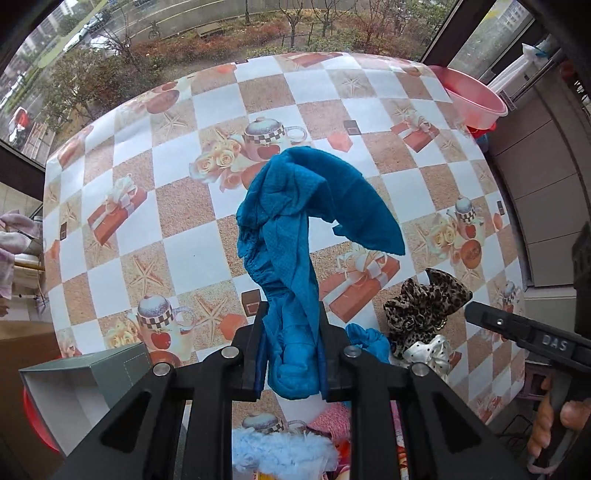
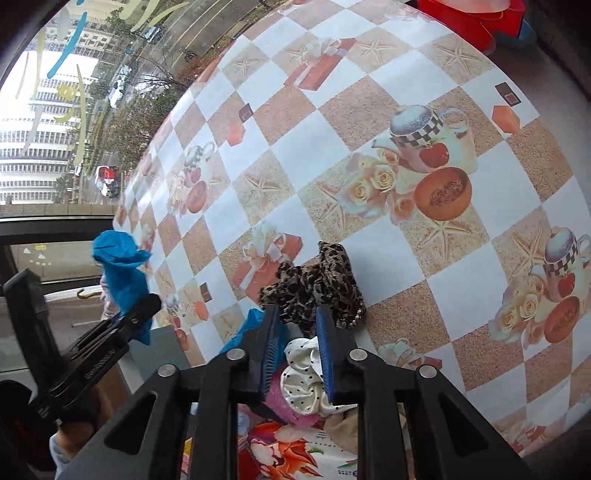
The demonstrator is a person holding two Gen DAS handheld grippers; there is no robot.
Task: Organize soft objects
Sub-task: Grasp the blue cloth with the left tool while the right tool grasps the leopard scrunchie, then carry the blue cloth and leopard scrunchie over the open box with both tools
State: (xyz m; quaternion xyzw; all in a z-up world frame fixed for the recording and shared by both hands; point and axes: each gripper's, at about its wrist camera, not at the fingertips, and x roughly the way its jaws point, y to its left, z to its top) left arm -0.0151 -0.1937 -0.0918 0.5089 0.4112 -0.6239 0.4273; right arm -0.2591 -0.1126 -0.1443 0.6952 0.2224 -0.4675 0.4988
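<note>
My left gripper (image 1: 291, 314) is shut on a blue cloth (image 1: 295, 229) and holds it up above the checkered table (image 1: 192, 192); the cloth also shows at the left of the right wrist view (image 2: 122, 269). My right gripper (image 2: 297, 314) is open, its jaws either side of a leopard-print scrunchie (image 2: 314, 284) and above a white dotted scrunchie (image 2: 306, 373). Both scrunchies show in the left wrist view, leopard (image 1: 424, 306) and white (image 1: 424, 350), beside another blue fabric piece (image 1: 369, 339). A fluffy light-blue item (image 1: 280, 450) and pink fabric (image 1: 332, 421) lie near the front edge.
An open grey-green box (image 1: 85, 391) stands at the table's front left. A pink basin (image 1: 476, 96) sits off the far right corner. A window runs behind the table (image 1: 184, 33). Flower-print fabric (image 2: 288, 450) lies under my right gripper.
</note>
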